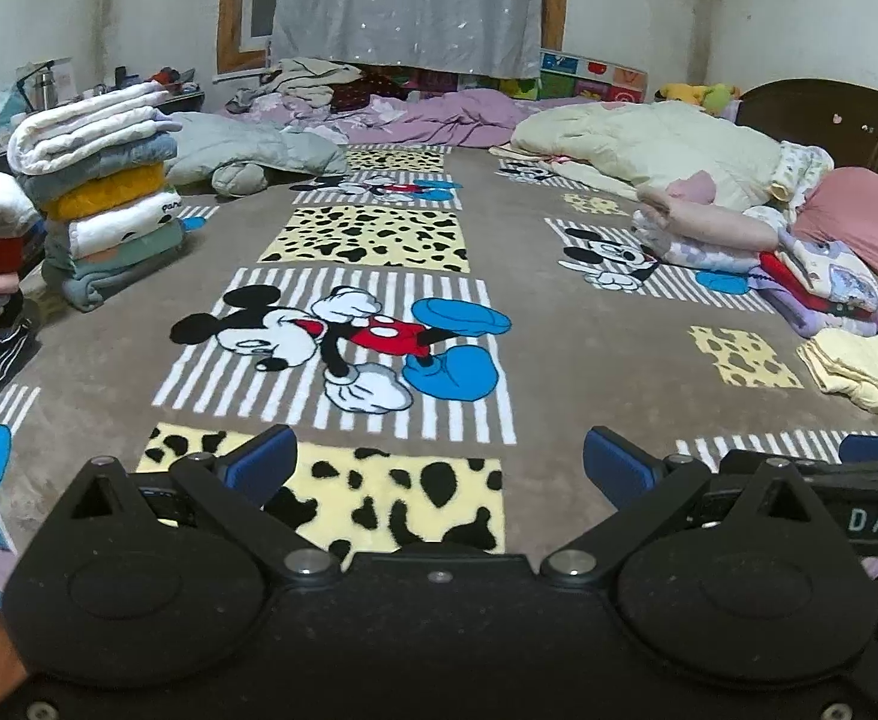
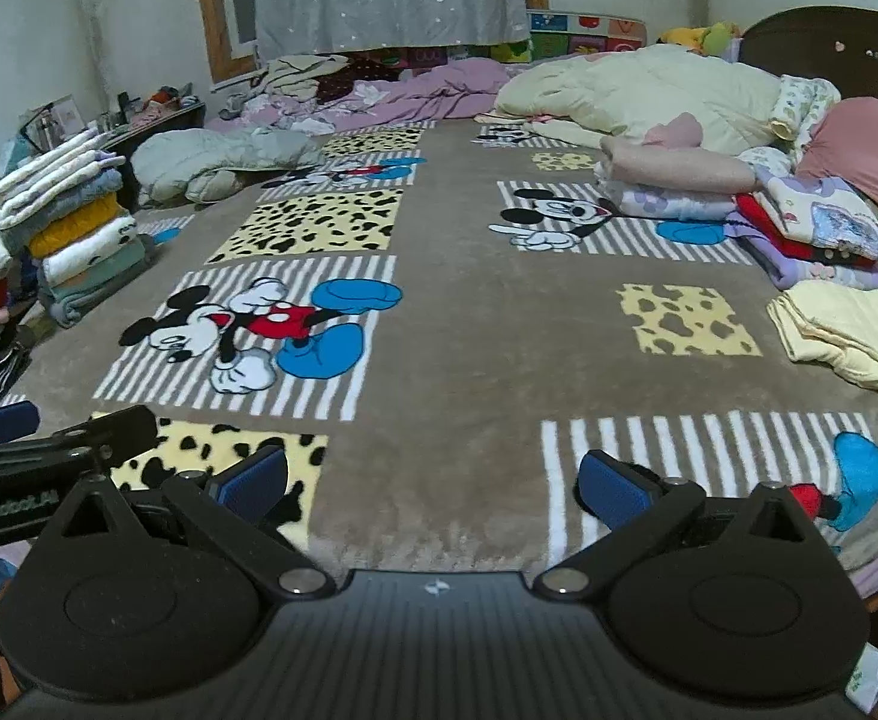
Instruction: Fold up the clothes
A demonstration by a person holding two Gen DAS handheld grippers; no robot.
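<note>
**Blue pads spread, nothing held; nearest cloth lies to the right**

Blue-padded and spread wide, the left gripper [image 1: 439, 462] and the right gripper [image 2: 433, 480] hang side by side above the near edge of the cartoon blanket [image 2: 469, 312], each grasping nothing. No garment lies between them. The closest unstacked piece, a pale yellow cloth [image 2: 847, 330], sits ahead and to the right, its long side running away from the tools, so the right gripper looks nearer. Folded stacks [image 1: 103, 204] stand well apart on the left.
</note>
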